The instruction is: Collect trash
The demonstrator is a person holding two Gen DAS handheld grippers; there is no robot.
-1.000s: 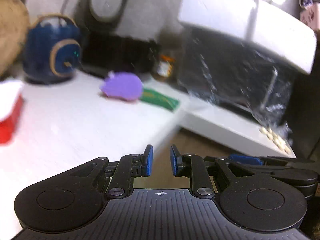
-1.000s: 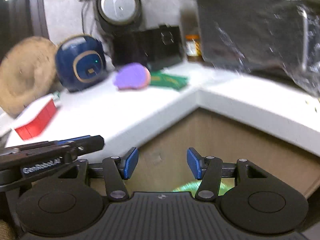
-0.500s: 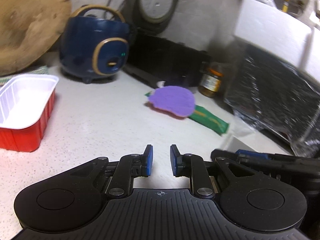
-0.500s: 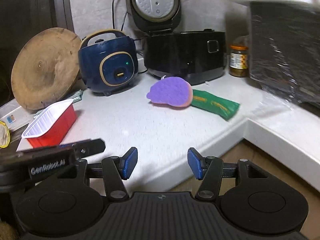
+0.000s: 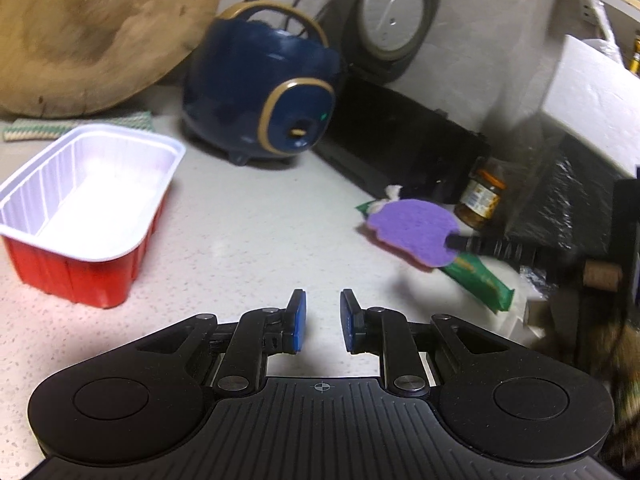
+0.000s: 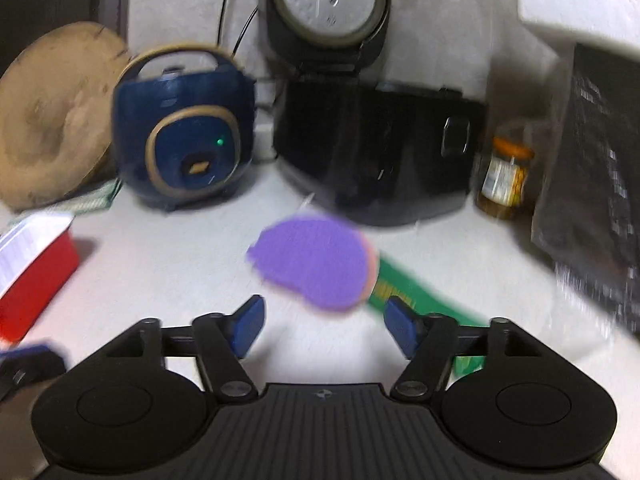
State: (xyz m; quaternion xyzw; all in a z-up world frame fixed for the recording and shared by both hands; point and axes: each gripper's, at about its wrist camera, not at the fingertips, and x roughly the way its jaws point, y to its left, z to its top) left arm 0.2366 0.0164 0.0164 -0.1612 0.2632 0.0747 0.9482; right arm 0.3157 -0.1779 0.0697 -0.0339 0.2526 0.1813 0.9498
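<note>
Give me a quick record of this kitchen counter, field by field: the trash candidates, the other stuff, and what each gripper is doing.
surface: white speckled counter
trash candidates: green wrapper lying flat, partly under the purple sponge; red tray with white inside, nothing visible in it
appliances: blue cooker; black cooker, lid up
other: jar; wooden board leaning at the back
left gripper: narrowly open, holding nothing, above bare counter
right gripper: wide open, holding nothing, close in front of the sponge
</note>
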